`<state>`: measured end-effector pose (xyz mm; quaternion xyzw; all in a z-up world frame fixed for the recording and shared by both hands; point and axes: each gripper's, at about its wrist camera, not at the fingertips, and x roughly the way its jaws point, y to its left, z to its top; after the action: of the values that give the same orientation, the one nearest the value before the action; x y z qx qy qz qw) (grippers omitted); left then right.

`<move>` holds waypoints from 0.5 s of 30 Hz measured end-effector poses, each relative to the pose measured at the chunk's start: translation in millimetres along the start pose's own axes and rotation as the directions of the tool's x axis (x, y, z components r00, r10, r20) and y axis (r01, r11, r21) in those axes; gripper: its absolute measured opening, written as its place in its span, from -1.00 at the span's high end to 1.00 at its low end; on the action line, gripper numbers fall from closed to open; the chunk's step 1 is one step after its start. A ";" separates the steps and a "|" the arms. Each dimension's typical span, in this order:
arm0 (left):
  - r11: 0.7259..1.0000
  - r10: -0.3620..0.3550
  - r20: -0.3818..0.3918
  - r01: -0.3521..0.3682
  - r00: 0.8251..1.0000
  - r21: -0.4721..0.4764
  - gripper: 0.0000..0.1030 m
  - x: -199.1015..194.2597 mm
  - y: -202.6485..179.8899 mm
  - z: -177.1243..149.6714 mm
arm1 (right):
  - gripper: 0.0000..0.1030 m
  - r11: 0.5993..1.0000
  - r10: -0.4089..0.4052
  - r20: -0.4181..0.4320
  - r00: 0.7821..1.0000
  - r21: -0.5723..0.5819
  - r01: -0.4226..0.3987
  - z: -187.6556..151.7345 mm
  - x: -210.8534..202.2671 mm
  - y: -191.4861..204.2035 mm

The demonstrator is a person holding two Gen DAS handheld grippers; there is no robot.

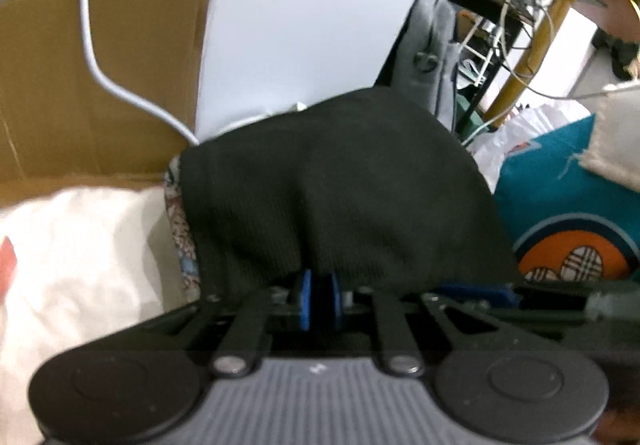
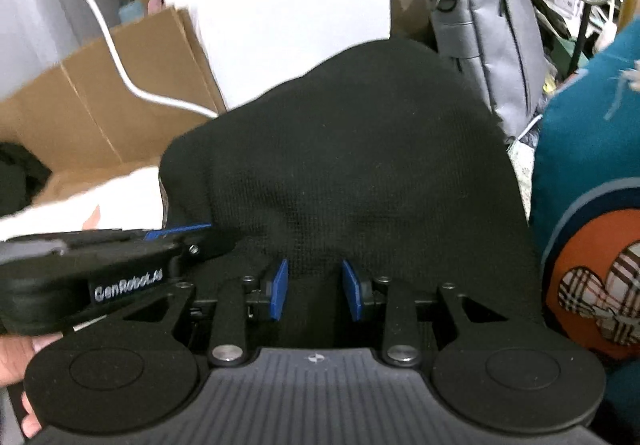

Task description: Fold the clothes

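Note:
A black knit garment (image 1: 340,185) fills the middle of the left wrist view and hangs forward from my left gripper (image 1: 320,297), whose blue pads stand almost together, pinching its near edge. In the right wrist view the same garment (image 2: 340,165) spreads ahead of my right gripper (image 2: 316,289). Its blue pads stand a little apart with a thick bunch of the black fabric gripped between them. The left gripper's blue finger (image 2: 176,232) reaches in from the left onto the garment's near left edge, close beside the right gripper. A person's hand (image 2: 16,361) holds it.
A cardboard box (image 1: 80,85) with a white cable (image 1: 92,57) across it stands behind on the left. A white panel (image 1: 300,25) rises in the middle, with a grey bag (image 2: 480,25) to its right. A teal cushion (image 1: 560,205) lies right, white cloth (image 1: 72,265) left.

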<state>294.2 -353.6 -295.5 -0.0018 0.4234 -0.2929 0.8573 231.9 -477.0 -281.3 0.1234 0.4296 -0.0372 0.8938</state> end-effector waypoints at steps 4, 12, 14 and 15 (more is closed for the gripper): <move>1.000 -0.010 0.015 0.010 1.000 0.013 0.86 -16.0 -7.4 -5.6 | 0.57 1.000 -0.005 -0.008 1.000 -0.021 0.004 -7.7 -7.7 -1.6; 0.999 -0.015 -0.023 0.016 1.000 0.050 0.95 -15.3 -18.7 -25.7 | 0.62 1.000 -0.006 -0.022 1.000 -0.013 0.006 -15.5 -9.6 -6.8; 0.999 -0.001 -0.036 0.003 0.999 0.045 0.94 -11.0 -14.5 -30.9 | 0.61 1.000 -0.009 -0.035 0.999 -0.015 0.008 -19.1 -6.8 -7.0; 0.999 0.007 -0.045 -0.004 0.999 0.050 0.93 -9.0 -11.6 -34.9 | 0.61 1.000 -0.012 -0.046 0.999 -0.015 0.011 -21.7 -4.6 -8.1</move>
<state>258.8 -350.1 -308.4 0.0273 0.4353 -0.3010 0.8480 211.2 -479.5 -292.3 0.1151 0.4512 -0.0361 0.8842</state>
